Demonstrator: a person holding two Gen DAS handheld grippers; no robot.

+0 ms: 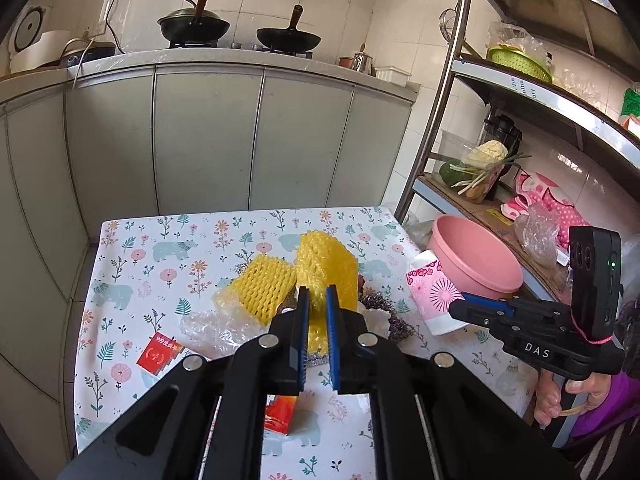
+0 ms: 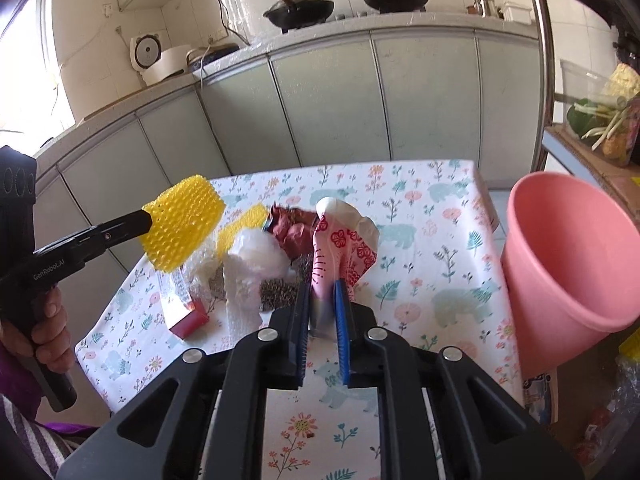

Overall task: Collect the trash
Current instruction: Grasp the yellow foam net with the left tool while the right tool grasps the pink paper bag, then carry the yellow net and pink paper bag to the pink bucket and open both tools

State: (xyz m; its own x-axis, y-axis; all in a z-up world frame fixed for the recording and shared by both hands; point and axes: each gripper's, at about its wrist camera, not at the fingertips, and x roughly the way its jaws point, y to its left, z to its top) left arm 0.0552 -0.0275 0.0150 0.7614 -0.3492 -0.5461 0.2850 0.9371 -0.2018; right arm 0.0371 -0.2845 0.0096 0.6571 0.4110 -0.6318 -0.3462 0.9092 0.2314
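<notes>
The left hand-held gripper (image 1: 316,300) was clamped on a yellow foam fruit net (image 1: 326,268), lifted clear of the table (image 1: 132,264), while the right hand-held gripper (image 2: 322,294) pinched the crumpled pink-patterned paper cup (image 2: 344,244) at its lower edge, close to the pink bin (image 2: 568,264). Both pieces looked very light and soft, likely to squash rather than slip, so a pinch on any edge should hold; the second foam net (image 1: 266,286), clear plastic film (image 1: 212,326) and red box (image 1: 160,354) still lay on the table
</notes>
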